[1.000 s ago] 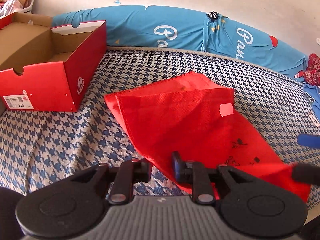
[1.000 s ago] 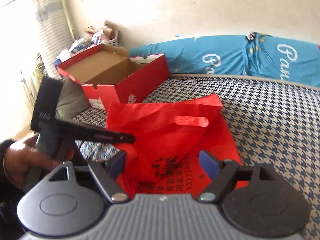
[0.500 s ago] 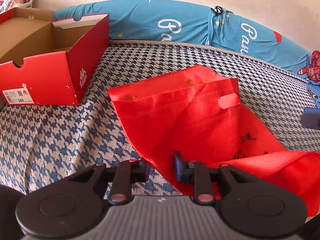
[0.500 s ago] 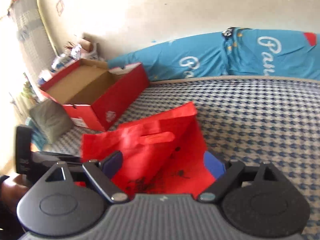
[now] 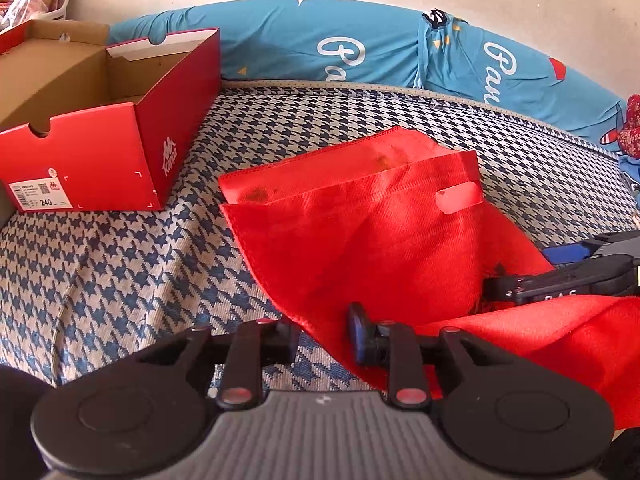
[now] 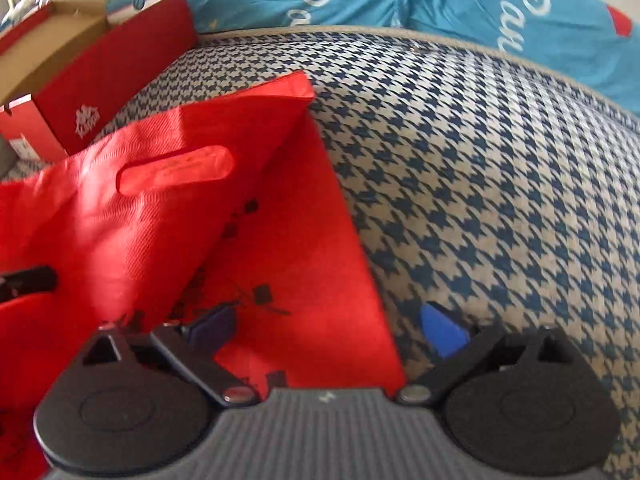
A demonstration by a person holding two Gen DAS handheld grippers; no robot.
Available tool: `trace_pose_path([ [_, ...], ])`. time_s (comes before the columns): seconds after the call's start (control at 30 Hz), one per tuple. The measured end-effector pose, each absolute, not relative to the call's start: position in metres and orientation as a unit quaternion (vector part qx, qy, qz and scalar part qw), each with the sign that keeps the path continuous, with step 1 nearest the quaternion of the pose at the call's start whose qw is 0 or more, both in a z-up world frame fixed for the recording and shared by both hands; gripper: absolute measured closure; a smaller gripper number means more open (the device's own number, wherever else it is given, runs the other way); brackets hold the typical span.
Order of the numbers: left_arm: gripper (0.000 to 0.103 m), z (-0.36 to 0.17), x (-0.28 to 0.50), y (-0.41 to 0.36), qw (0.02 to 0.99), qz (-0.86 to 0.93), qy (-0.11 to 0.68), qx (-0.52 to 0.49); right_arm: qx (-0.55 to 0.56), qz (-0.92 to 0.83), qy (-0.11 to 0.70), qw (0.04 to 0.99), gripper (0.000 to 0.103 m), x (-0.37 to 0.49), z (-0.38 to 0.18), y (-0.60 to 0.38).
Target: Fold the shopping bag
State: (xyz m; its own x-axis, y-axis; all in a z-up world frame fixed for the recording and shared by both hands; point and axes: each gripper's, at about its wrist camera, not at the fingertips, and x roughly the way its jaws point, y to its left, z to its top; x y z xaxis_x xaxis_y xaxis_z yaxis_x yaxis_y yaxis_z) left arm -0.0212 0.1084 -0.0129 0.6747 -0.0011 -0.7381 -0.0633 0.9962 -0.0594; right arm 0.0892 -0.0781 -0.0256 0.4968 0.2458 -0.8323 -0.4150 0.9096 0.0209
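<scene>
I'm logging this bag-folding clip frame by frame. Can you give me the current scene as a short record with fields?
surface: blue-and-white houndstooth mattress
task object: red non-woven shopping bag, partly folded, die-cut handle slot visible
left gripper: jaws open, the bag's near edge between the fingers
right gripper: jaws open wide, straddling the bag's right edge
nearby: open red cardboard shoebox, left of the bag
background: blue printed cushion along the wall
</scene>
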Motion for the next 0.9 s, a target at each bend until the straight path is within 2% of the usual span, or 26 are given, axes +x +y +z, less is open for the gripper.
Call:
trace_pose_path([
  [0.07,0.077,-0.012,-0.022,0.108,0.915,0.017,0.401,-0.040,-0.095,0.198,0.455,0.863,0.012,0.086,-0.028,-0.074],
  [0.13,0.077,-0.010,-0.024,0.106,0.917,0.018,0.396,-0.039,-0.097,0.203,0.447,0.865,0.023,0.084,-0.029,-0.073],
  [0.2,0.077,-0.007,-0.027,0.104,0.919,0.020,0.391,-0.035,-0.082,0.205,0.438,0.871,0.054,0.082,-0.026,-0.078],
  [0.27,0.077,-0.004,-0.030,0.102,0.922,0.024,0.384,-0.028,-0.073,0.210,0.434,0.873,0.063,0.081,-0.024,-0.081],
  [0.3,0.078,-0.002,-0.031,0.100,0.924,0.027,0.380,-0.024,-0.068,0.215,0.433,0.873,0.078,0.080,-0.024,-0.081],
  [0.37,0.078,0.002,-0.033,0.097,0.927,0.031,0.373,-0.018,-0.067,0.236,0.431,0.868,0.087,0.079,-0.023,-0.078],
  [0.47,0.079,0.009,-0.033,0.095,0.931,0.034,0.362,-0.014,-0.093,0.245,0.411,0.873,0.093,0.070,-0.021,-0.069],
  [0.8,0.079,0.046,-0.014,0.086,0.952,0.061,0.301,0.003,-0.035,0.149,0.294,0.943,0.097,0.061,0.026,-0.112],
  [0.9,0.079,0.036,-0.009,0.092,0.944,0.074,0.321,-0.003,-0.019,0.103,0.278,0.955,0.097,0.063,0.034,-0.130],
])
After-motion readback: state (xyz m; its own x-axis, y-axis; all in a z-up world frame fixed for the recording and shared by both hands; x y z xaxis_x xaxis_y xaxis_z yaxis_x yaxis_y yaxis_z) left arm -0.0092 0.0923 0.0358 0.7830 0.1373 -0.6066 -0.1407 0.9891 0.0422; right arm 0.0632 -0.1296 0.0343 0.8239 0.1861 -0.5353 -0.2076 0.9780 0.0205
